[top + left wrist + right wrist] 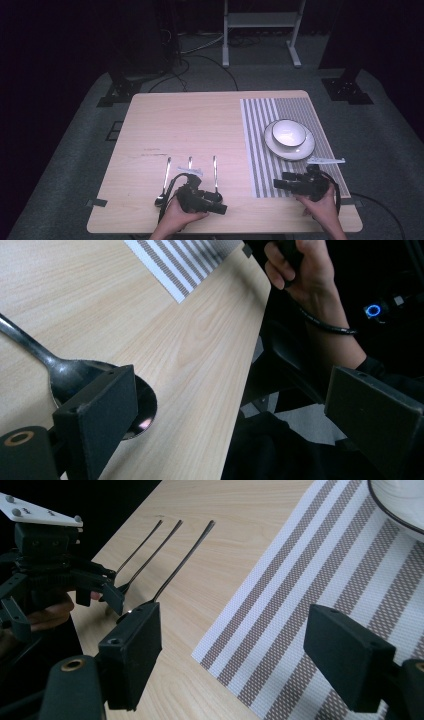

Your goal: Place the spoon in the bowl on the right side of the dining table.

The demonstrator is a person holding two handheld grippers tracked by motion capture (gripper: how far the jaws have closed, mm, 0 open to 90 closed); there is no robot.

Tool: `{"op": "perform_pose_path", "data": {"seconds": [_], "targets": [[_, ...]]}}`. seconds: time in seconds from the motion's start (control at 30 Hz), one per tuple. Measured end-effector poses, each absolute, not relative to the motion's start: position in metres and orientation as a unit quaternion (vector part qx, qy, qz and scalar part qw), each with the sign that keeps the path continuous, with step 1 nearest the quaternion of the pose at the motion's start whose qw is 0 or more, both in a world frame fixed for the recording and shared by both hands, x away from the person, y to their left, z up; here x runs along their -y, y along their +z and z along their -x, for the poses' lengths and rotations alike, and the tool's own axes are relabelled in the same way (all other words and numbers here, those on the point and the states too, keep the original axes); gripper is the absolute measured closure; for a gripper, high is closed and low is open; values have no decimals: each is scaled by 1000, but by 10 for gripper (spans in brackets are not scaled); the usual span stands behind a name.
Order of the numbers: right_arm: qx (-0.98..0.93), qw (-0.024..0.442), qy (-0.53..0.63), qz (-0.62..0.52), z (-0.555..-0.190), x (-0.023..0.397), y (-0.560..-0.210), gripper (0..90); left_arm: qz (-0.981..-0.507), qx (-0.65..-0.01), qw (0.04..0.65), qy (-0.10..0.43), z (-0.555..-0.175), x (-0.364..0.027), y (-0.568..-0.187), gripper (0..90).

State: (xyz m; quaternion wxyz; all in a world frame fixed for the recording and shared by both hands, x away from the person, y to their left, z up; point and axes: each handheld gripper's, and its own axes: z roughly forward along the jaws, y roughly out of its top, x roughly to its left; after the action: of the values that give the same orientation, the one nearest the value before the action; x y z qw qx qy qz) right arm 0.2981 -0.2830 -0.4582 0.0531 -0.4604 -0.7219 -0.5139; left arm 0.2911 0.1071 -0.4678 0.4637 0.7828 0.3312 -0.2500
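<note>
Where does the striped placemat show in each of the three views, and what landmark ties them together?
High view: the striped placemat covers the right part of the table, with the plate and bowl on it.
Left gripper view: one corner of the placemat shows at top centre.
Right gripper view: the placemat runs across the right half, between the open jaws.
Shared landmark: the placemat's near left corner on the pale wooden table.

A dark-curtained lab: lone table (200,120), cables (195,55) on carpet.
</note>
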Motion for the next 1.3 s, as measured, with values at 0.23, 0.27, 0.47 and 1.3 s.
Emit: {"op": "perform_pose_path", "data": {"seconds": [0.23,0.27,0.47,1.3], "targets": [[735,58,-506,447,-306,268,-454,218,-794,-346,441,-238,-291,-105,-475,55],[738,62,-503,446,-309,264,-454,218,-797,-350,434,-231,-292,-105,-476,55],[744,69,-500,438,-315,254,-454,218,-798,-356,430,-228,-291,-106,-476,56],[781,110,-471,395,-352,178,-458,222,-799,-358,429,-223,-290,-106,-476,57]]}}
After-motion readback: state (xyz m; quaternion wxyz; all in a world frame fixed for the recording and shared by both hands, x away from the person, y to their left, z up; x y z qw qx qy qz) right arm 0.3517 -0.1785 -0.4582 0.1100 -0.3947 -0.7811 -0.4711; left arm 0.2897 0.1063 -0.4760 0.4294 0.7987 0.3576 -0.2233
